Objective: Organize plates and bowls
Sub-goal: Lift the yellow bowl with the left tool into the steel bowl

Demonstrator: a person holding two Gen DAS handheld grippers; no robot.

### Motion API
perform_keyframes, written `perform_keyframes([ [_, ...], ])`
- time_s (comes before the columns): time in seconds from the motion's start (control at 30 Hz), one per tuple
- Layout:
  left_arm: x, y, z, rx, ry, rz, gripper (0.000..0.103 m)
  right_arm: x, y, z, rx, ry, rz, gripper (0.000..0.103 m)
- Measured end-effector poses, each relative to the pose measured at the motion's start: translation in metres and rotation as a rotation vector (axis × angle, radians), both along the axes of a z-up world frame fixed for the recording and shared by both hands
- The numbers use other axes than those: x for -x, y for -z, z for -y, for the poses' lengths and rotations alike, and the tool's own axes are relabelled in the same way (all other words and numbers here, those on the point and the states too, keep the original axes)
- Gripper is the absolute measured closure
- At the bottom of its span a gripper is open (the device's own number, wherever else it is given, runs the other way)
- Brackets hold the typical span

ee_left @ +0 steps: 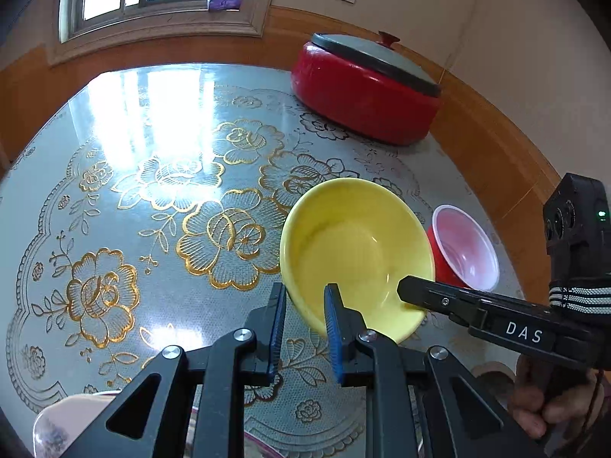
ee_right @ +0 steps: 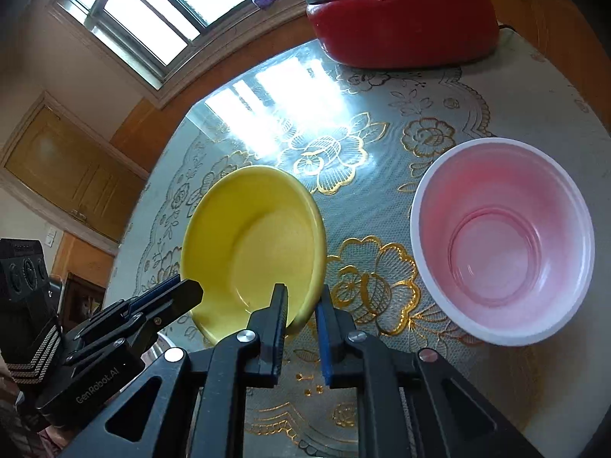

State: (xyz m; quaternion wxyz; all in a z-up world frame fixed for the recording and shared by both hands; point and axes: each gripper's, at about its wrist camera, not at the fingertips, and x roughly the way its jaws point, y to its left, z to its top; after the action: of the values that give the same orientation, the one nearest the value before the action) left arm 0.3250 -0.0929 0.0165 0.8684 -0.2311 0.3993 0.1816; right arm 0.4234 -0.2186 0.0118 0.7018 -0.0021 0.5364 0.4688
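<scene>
Bowls: one yellow [ee_left: 355, 244], one pink [ee_right: 504, 240]

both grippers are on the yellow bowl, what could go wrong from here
1. The yellow bowl is tilted and pinched only at its near rim by the left gripper and right gripper, so it might slip or twist.
2. The red bowl sits close beside it; swinging the yellow bowl could knock it.

Two bowls [ee_right: 254, 244] [ee_right: 502, 238] (one pot [ee_left: 364, 91])
</scene>
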Motion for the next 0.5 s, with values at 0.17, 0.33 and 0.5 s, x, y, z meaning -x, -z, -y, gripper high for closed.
perform_keyframes([
  [0.17, 0.028, -0.024, 0.037, -0.06, 0.061, 0.06, 0.083, 0.016, -0.018, 0.032, -0.045, 0.004, 0.031, 0.089],
  [0.33, 0.05, -0.04, 0.07, -0.071, 0.141, 0.114, 0.082, 0.033, -0.036, 0.072, -0.077, 0.02, 0.085, 0.089],
  [0.5, 0.069, -0.047, 0.102, -0.064, 0.248, 0.152, 0.082, 0.053, -0.049, 0.116, -0.077, 0.002, 0.149, 0.089],
])
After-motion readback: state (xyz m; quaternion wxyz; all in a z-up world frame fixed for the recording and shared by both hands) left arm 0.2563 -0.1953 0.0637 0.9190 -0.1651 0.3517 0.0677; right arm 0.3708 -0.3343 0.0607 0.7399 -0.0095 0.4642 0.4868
